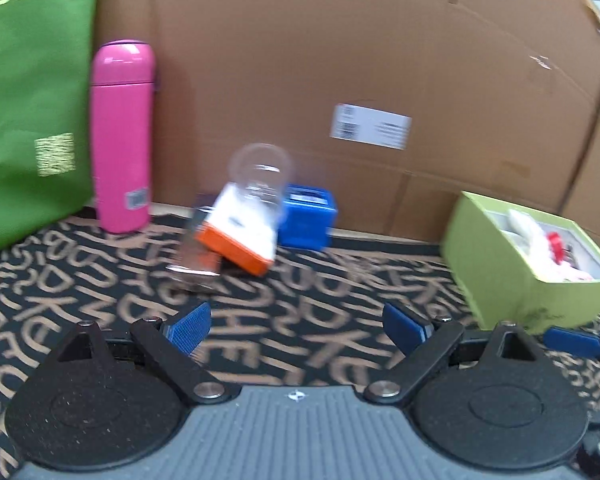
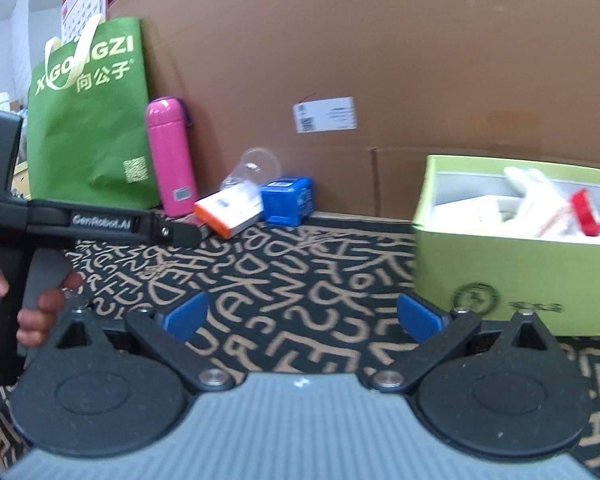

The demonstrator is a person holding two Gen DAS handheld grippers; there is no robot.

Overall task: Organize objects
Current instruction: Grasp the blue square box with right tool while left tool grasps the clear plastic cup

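Observation:
A small pile lies on the patterned cloth against the cardboard: an orange and white box [image 1: 240, 236], a clear plastic cup [image 1: 260, 178] tipped over it, a blue box [image 1: 308, 220] behind, and a blurred shiny packet [image 1: 196, 258] in front. A pink bottle [image 1: 122, 136] stands upright to their left. My left gripper [image 1: 296, 326] is open with nothing between its blue pads, a little short of the pile. My right gripper [image 2: 302, 316] is also open and holds nothing, near the lime green box [image 2: 512, 268]. In the right wrist view the left gripper's finger [image 2: 180, 234] reaches toward the orange and white box [image 2: 226, 214].
A green tote bag [image 1: 28, 100] stands at the far left. A large cardboard wall [image 1: 340, 60] closes the back. The lime green box [image 1: 516, 276] at the right holds white items and something red. A hand [image 2: 40, 312] grips the left tool's handle. Black cloth with tan letters [image 2: 300, 264] covers the surface.

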